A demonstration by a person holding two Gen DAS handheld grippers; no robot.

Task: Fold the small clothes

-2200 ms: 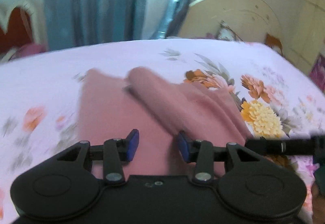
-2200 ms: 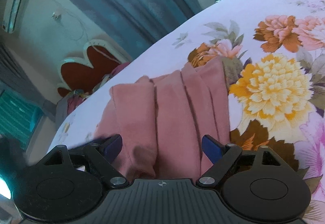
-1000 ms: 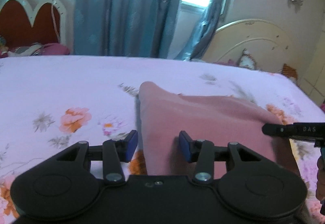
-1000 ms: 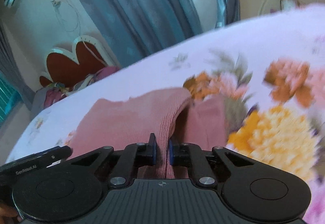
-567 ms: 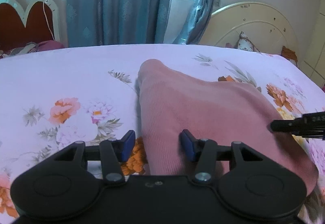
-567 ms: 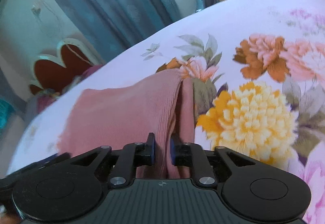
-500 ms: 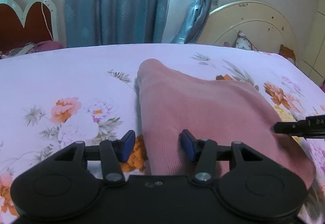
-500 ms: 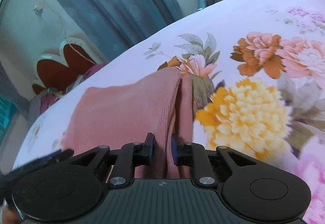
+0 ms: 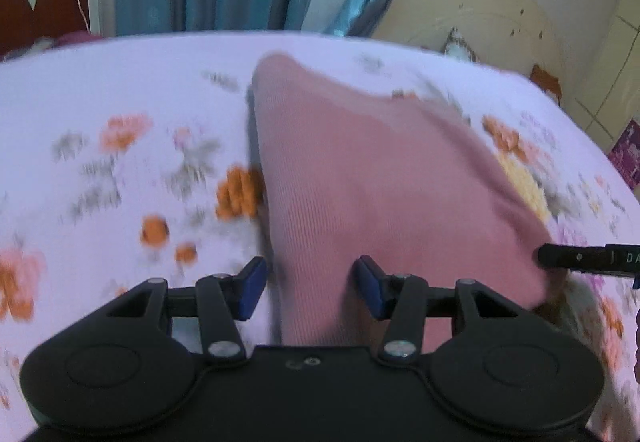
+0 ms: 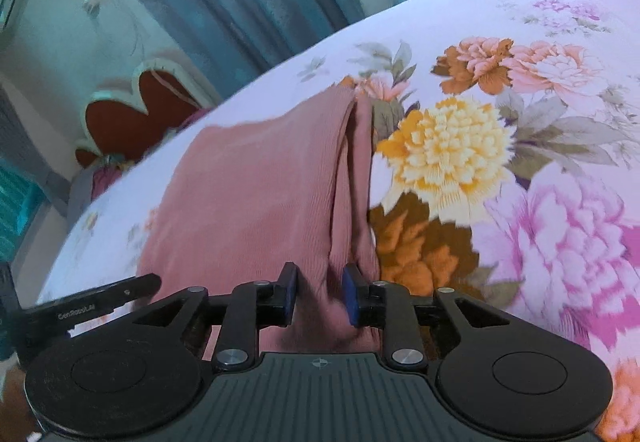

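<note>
We are looking along two hand-held tools at a pink ribbed garment [image 9: 380,177] lying folded on a bed with a floral sheet [image 10: 520,89]. The garment lies just left of a big yellow flower [image 10: 444,153] printed on the sheet, its doubled edge running along that flower's side.

The right claw [image 10: 318,298] sits at the garment's near right corner. Its jaws are opening, the blue pads standing clear of the fold of cloth that rises between them, so we judge it to be letting go after laying a fold down.

The left claw [image 9: 310,288] hangs over the near left edge of the garment with its jaws apart, cloth between them but not pinched. This view is blurred.

We judge the step in hand to be the release that ends one fold. The next move seems to call for both claws to draw clear without dragging the top layer, then either smooth it or take a fresh edge for another fold.

Writing: the side arm of the left tool reads roughly "GenRobot.AI" (small and soft), and the right tool's arm shows "DA", cut off by the frame edge.
</note>
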